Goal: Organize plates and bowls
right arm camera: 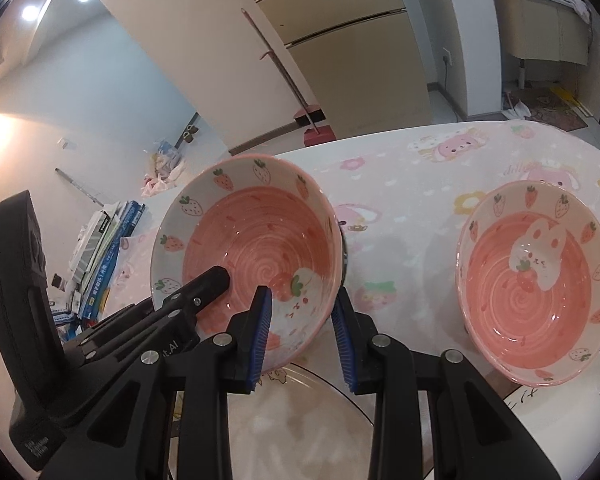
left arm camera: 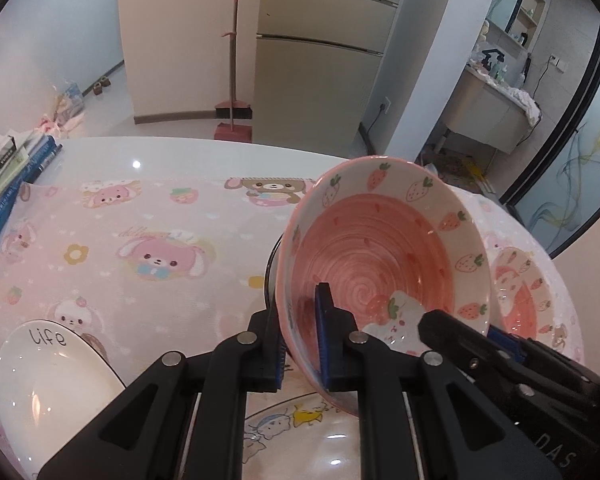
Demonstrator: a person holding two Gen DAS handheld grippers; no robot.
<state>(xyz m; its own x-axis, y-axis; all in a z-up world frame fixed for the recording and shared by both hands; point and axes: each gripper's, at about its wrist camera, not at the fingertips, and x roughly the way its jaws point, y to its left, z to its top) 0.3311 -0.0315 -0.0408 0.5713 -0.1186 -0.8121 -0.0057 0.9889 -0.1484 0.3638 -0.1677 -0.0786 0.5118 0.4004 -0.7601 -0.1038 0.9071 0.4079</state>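
A pink strawberry bowl (left arm camera: pixel 384 256) is held tilted above the table. My left gripper (left arm camera: pixel 300 344) is shut on its left rim, one finger inside and one outside. My right gripper (right arm camera: pixel 304 340) straddles the same bowl's (right arm camera: pixel 252 240) right rim, its blue pads a little apart from the wall. Each gripper shows in the other's view: the right gripper (left arm camera: pixel 496 340) and the left gripper (right arm camera: pixel 204 284). A second strawberry bowl with a rabbit (right arm camera: pixel 536 280) stands on the table to the right, also in the left wrist view (left arm camera: pixel 520 300). A cartoon plate (left arm camera: pixel 300 436) lies under the held bowl.
A white "life" bowl (left arm camera: pixel 48 384) sits at the near left. A pink cartoon cloth (left arm camera: pixel 148 240) covers the white table. Books (left arm camera: pixel 8 184) are stacked at the left edge. A broom and dustpan (left arm camera: pixel 232 120) stand beyond the table by the fridge.
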